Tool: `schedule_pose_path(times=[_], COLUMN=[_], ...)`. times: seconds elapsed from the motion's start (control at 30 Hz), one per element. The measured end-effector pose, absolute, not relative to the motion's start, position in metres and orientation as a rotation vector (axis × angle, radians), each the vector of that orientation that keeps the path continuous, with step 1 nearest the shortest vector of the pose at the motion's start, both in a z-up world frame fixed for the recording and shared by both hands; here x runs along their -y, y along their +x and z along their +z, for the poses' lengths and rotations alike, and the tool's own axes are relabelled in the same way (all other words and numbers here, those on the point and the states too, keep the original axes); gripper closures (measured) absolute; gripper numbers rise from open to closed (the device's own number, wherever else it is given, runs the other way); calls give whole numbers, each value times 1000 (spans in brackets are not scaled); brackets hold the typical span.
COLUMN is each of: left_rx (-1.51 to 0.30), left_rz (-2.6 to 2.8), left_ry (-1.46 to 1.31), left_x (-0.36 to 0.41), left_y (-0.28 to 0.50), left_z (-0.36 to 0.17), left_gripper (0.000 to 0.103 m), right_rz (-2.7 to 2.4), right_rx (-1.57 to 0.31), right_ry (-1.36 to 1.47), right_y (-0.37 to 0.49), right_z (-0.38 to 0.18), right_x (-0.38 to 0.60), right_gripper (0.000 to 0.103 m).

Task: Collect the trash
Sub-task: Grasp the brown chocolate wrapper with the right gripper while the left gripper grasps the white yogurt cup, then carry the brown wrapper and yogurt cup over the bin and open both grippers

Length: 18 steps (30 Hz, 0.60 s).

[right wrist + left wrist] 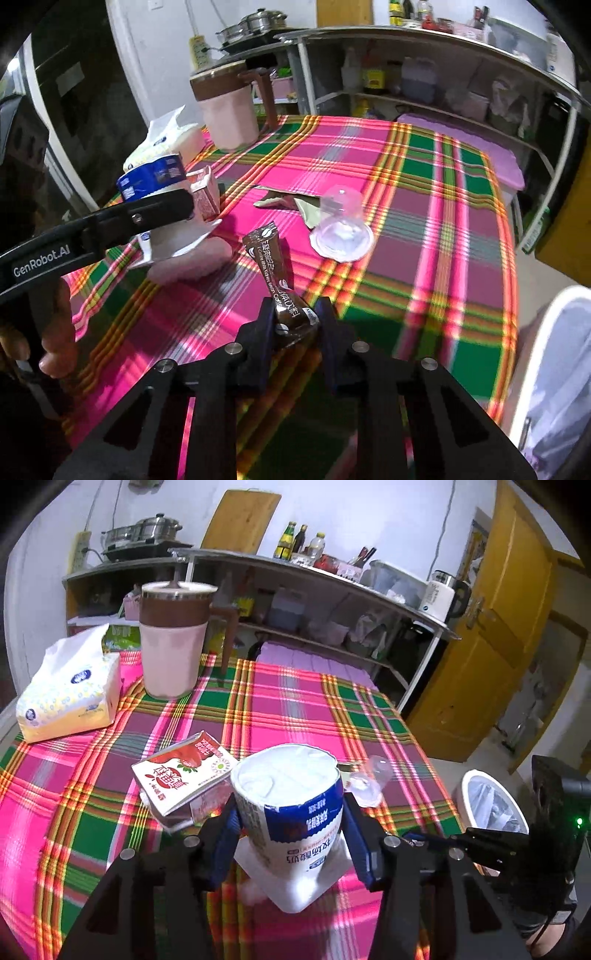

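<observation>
My left gripper (290, 823) is shut on an upside-down white and blue yogurt cup (291, 812), held just above the plaid tablecloth (280, 701). A red strawberry milk carton (181, 775) lies left of it. A clear plastic cup (365, 782) lies behind on the right. My right gripper (295, 317) is shut on a brown coffee sachet (280, 280), one end raised off the cloth. In the right wrist view the clear cup (341, 229) and a torn wrapper (288, 201) lie ahead, and the left gripper with the yogurt cup (155, 177) is at left.
A white bin with a liner (491, 805) stands off the table's right edge, also seen in the right wrist view (554, 369). A tissue pack (70, 694) and a pink and brown jug (173, 638) stand at the far left. Shelves (332, 602) stand behind.
</observation>
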<state>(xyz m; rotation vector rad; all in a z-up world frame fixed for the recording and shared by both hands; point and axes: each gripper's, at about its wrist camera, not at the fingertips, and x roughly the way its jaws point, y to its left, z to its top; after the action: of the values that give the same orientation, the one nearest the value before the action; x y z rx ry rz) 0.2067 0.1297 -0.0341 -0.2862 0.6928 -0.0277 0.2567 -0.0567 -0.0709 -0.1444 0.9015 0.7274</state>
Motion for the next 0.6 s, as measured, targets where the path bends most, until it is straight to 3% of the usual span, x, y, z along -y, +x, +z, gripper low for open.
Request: schedule_pose_path(times=[0.6], left_rx=[-639], left_rz=[-124], left_ry=[-215], left_x=[-65], left_y=[128], left_z=[3], left_gripper=[51], right_rz=[593], right_rx=[-814], right_ry=[16], right_y=[176], right_z=[-28], right_x=[141], right_gripper=[79])
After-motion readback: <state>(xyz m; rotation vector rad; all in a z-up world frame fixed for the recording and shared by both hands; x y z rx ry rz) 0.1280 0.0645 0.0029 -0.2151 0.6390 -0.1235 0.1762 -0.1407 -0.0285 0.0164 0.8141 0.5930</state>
